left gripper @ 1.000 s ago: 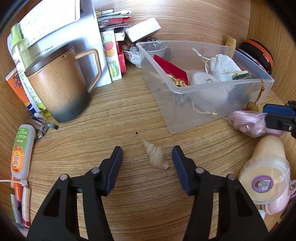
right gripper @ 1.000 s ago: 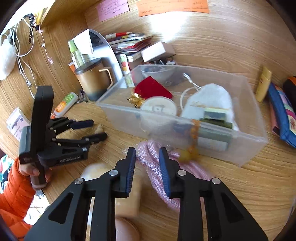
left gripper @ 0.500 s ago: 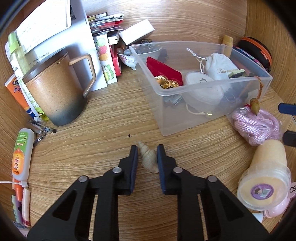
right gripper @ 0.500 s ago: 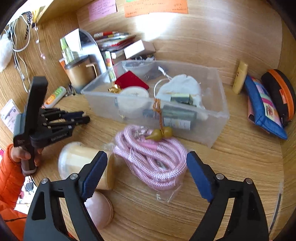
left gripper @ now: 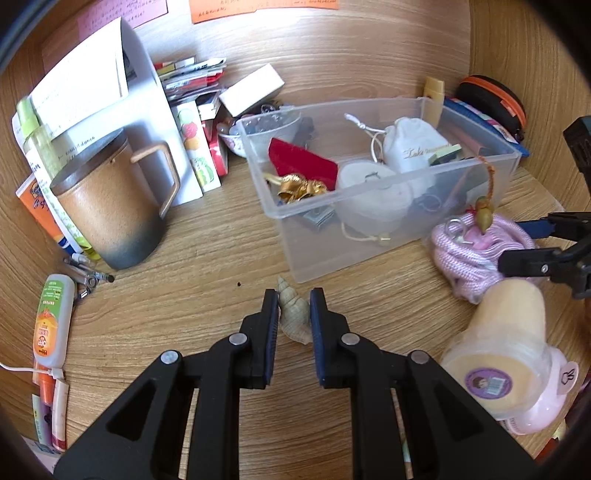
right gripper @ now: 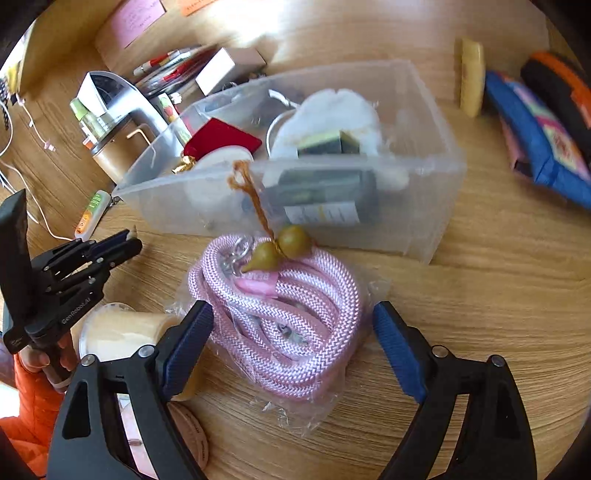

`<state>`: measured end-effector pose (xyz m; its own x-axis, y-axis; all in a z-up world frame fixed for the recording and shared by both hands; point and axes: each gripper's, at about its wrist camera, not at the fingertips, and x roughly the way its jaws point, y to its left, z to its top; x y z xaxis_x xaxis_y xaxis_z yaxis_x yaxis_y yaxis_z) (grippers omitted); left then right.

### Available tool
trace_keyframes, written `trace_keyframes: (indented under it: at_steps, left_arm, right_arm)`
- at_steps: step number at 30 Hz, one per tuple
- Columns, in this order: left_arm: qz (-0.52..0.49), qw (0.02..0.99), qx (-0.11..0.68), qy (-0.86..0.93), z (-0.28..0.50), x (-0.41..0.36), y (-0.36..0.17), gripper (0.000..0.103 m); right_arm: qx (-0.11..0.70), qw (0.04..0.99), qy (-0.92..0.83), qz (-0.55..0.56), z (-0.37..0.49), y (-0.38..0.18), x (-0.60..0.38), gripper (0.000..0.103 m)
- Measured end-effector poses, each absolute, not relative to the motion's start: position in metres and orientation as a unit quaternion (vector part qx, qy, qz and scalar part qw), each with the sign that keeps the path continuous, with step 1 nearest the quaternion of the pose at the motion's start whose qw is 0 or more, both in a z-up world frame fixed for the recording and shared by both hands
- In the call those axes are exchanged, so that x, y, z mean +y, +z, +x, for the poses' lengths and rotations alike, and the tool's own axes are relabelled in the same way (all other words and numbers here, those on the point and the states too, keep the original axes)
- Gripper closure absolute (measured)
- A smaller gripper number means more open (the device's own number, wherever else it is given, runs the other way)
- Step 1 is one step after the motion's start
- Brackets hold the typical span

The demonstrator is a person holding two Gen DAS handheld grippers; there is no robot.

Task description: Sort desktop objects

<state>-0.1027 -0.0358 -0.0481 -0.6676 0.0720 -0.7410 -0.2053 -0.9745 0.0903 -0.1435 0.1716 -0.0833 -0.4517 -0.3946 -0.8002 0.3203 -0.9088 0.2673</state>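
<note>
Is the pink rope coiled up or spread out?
Coiled. The pink rope lies looped in a bundle inside clear plastic wrap on the desk, between the right gripper's opening jaws, which don't touch it.

A light wood-grain desktop (left gripper: 207, 258) fills both views, its grain running across. Toward twelve o'clock it meets a back wall (left gripper: 332, 48) of matching wood panelling, with an orange sticky note (left gripper: 266, 7) and a pink one (right gripper: 136, 18) stuck along the top edge. At three o'clock a side panel (left gripper: 517, 55) of the same wood closes in the nook. Daylight, perhaps from a window out of view, falls in a bright patch (right gripper: 295, 26) on the back wall.
</note>
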Motion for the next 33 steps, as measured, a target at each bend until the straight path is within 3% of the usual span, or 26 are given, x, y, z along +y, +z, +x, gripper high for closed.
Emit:
trace_keyframes:
  at_steps: [2,5,6,10,12,15,21,33]
  left_arm:
    - [-0.398,0.078,0.083,0.910,-0.102,-0.035,-0.047,0.087]
    - [-0.398,0.078,0.080,0.911,-0.102,-0.036,-0.046,0.087]
    - [-0.398,0.077,0.079,0.911,-0.101,-0.036,-0.047,0.087]
    - [-0.400,0.076,0.075,0.910,-0.101,-0.039,-0.048,0.087]
    - [-0.400,0.075,0.072,0.911,-0.101,-0.041,-0.048,0.087]
    - [-0.399,0.074,0.070,0.911,-0.100,-0.042,-0.046,0.087]
    - [-0.396,0.074,0.068,0.913,-0.101,-0.042,-0.043,0.087]
    - [-0.385,0.083,0.062,0.917,-0.099,-0.039,-0.035,0.087]
  right_arm:
    - [-0.026,0.200,-0.855,0.477,-0.142,-0.085,0.168,0.003]
    - [-0.020,0.206,-0.861,0.464,-0.138,-0.087,0.165,0.006]
    - [-0.022,0.217,-0.860,0.462,-0.136,-0.086,0.164,0.015]
    - [-0.026,0.225,-0.861,0.456,-0.133,-0.085,0.164,0.029]
    - [-0.026,0.219,-0.862,0.456,-0.132,-0.085,0.168,0.056]
    - [-0.053,0.238,-0.858,0.452,-0.128,-0.085,0.174,0.066]
    - [-0.053,0.233,-0.873,0.426,-0.117,-0.072,0.174,0.075]
    - [-0.018,0.196,-0.894,0.403,-0.104,-0.040,0.181,0.079]
